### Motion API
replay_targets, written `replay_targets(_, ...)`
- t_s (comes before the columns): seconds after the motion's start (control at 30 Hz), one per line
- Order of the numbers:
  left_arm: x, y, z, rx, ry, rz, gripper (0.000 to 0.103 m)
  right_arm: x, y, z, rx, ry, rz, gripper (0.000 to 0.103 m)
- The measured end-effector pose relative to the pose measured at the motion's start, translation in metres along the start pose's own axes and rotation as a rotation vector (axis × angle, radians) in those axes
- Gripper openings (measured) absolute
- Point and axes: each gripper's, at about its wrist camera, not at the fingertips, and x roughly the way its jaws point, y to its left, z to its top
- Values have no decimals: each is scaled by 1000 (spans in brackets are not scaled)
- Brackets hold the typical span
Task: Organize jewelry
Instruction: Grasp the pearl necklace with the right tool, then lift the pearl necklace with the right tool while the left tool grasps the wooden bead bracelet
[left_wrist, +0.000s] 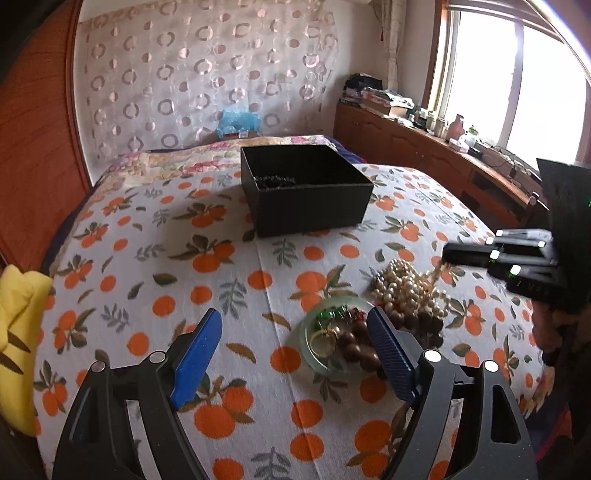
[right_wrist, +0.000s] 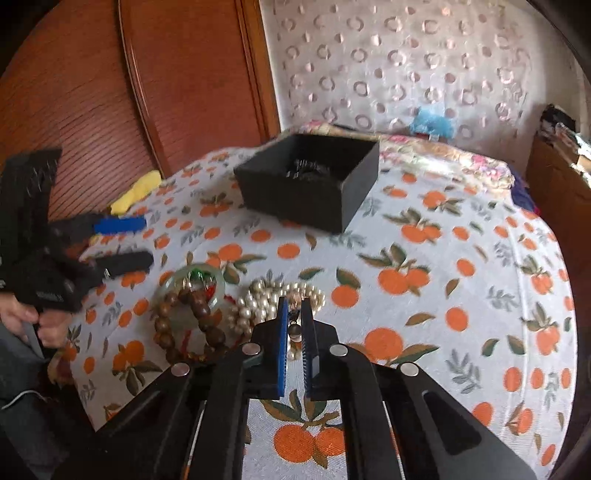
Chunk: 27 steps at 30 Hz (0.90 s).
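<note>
A black open box (left_wrist: 306, 188) stands on the orange-patterned bedspread, with dark jewelry inside; it also shows in the right wrist view (right_wrist: 310, 181). A jewelry pile lies in front: a pale green bangle (left_wrist: 325, 341), brown wooden beads (left_wrist: 354, 345) and a pearl necklace (left_wrist: 406, 288). My left gripper (left_wrist: 295, 328) is open, just left of the pile, its right finger over the beads. My right gripper (right_wrist: 294, 306) is nearly closed on a small pendant piece (right_wrist: 294, 326) at the pearls (right_wrist: 266, 302). The bangle (right_wrist: 192, 284) and beads (right_wrist: 199, 314) lie to its left.
A yellow cloth (left_wrist: 18, 332) lies at the bed's left edge. A wooden headboard (right_wrist: 147, 74) and patterned curtain (left_wrist: 207, 74) stand behind. A wooden cabinet (left_wrist: 424, 147) with clutter runs under the window at right. A folded floral quilt (left_wrist: 192, 158) lies behind the box.
</note>
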Motion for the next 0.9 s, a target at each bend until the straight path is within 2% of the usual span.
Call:
replay_targets(0.5, 6, -29, -16, 27, 53, -44, 75, -64, 4, 32, -27, -176, -65, 8)
replay_targets(0.73, 17, -36, -18, 7, 103, -87, 48, -85, 3, 40, -39, -221, -101, 8)
replay_targets(0.8, 17, -34, -18, -16, 101, -97, 46, -87, 4, 39, -41, -225, -104, 8)
replay_targets(0.87, 19, -32, -17, -38, 112, -108, 36, -87, 5, 39, -42, -224, -103, 8)
replay_targets(0.9, 20, -32, -18, -45, 117, -110, 36, -87, 4, 39, -41, -224, -103, 8)
